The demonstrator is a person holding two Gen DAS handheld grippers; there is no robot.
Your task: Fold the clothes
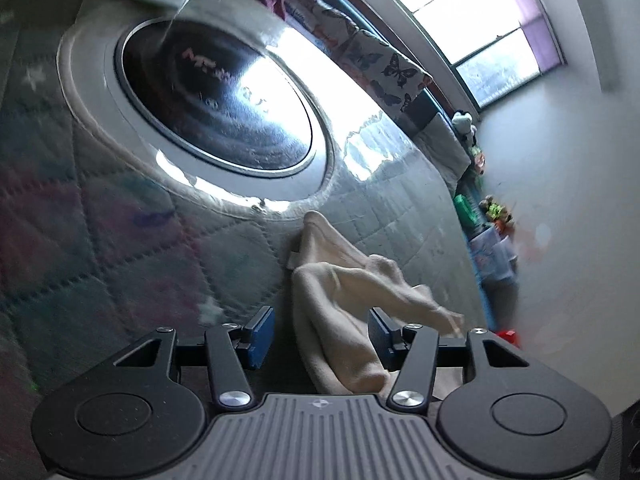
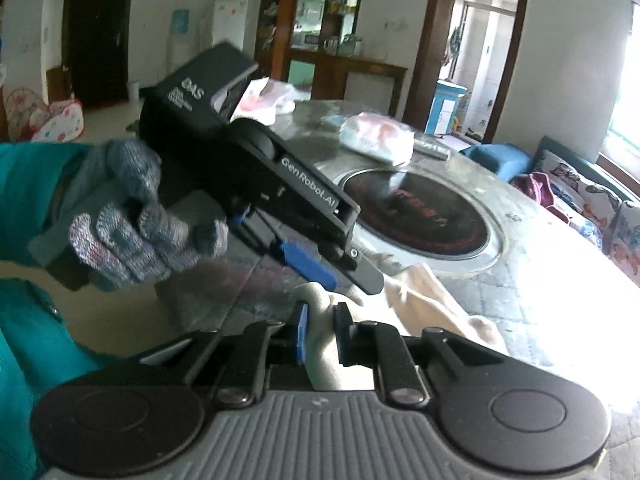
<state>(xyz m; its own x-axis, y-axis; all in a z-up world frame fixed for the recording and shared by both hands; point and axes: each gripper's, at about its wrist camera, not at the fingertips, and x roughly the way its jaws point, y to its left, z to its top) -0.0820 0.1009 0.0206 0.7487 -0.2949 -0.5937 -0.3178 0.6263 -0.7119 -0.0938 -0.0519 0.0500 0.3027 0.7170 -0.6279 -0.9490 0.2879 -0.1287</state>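
Your right gripper (image 2: 321,336) is pinching a fold of the cream cloth (image 2: 432,300) – the blue pads are drawn in tight on the bunched-up edge close to the camera, which looks like a sensible spot to grab if you mean to lift a corner and pull it flat. Your left gripper (image 1: 321,334) is spread about halfway, with part of the same cloth (image 1: 344,300) lying between the fingers, but the pads aren't pressing on it, so I'd say nothing is held on that side yet. In the right view the left gripper (image 2: 316,268) sits just above the cloth, tilted down at it, in your gloved hand (image 2: 140,220).

The cloth itself is a crumpled heap on the quilted table cover (image 1: 120,248), just beside the round black hob (image 1: 216,104) set in the middle – not spread out, so my guess is folding has barely begun. Some wrapped packets (image 2: 376,140) lie well apart on the far side.
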